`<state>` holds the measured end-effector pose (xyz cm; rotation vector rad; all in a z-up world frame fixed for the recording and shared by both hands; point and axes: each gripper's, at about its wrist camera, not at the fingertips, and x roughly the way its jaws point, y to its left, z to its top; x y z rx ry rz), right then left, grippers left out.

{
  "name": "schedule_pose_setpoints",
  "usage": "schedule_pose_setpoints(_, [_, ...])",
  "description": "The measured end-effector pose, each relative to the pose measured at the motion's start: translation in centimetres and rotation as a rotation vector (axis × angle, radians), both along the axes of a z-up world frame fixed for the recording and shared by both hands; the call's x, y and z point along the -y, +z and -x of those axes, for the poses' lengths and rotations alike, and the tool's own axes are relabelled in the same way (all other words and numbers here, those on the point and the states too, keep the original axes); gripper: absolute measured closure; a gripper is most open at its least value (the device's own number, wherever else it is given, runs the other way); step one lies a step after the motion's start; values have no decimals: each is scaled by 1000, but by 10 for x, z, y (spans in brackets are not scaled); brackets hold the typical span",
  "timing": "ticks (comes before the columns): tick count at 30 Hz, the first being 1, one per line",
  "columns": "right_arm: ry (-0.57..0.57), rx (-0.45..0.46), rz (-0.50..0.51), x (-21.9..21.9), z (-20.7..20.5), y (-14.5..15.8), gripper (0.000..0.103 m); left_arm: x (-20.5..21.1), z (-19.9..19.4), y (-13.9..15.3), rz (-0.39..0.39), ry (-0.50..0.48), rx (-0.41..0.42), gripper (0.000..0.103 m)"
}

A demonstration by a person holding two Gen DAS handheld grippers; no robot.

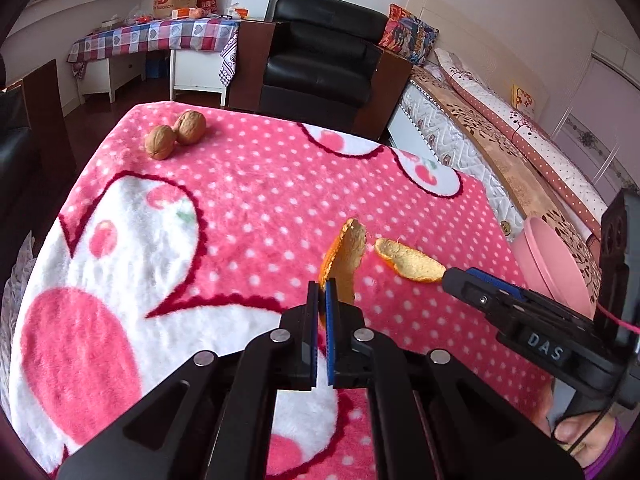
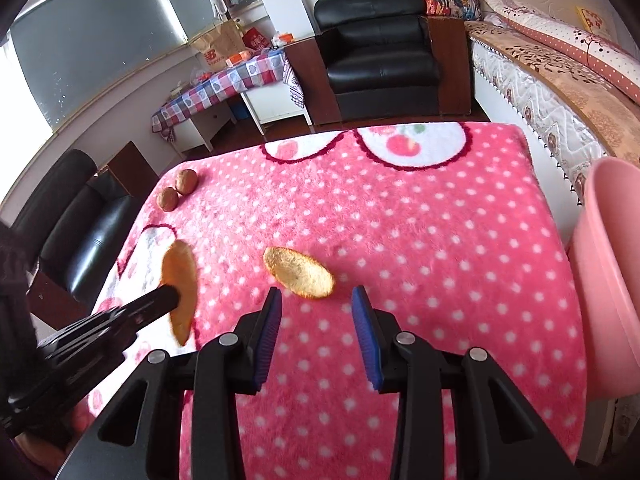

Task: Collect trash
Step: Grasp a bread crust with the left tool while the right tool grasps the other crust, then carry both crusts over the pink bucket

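My left gripper (image 1: 322,286) is shut on a curved orange peel (image 1: 345,258) and holds it upright above the pink dotted blanket (image 1: 248,208); the held peel also shows in the right wrist view (image 2: 180,292). A second orange peel (image 1: 410,261) lies on the blanket, white side up, also seen in the right wrist view (image 2: 299,272). My right gripper (image 2: 317,298) is open and empty, its fingertips just short of this lying peel. A pink bin (image 2: 608,272) stands at the blanket's right edge; it also shows in the left wrist view (image 1: 548,264).
Two walnuts (image 1: 176,134) lie at the far left of the blanket, also in the right wrist view (image 2: 178,191). A black armchair (image 1: 320,64) stands beyond the far edge. A bed (image 1: 500,152) runs along the right.
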<state>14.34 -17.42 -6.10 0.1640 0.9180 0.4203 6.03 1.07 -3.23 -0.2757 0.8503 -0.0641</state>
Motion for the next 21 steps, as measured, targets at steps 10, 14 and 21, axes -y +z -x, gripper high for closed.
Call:
schedule_pose_setpoints(10, [-22,-62,7,-11,-11,-15,99,-10,16,8,28,6,19,101])
schedule_pose_setpoints(14, [-32,-36,-15,-2,11,-4,99,-8,22,14,33,-3,37,101])
schedule_pose_setpoints(21, [-64,2,-39,21,60,16,99,0,35,19,45,-28,49,101])
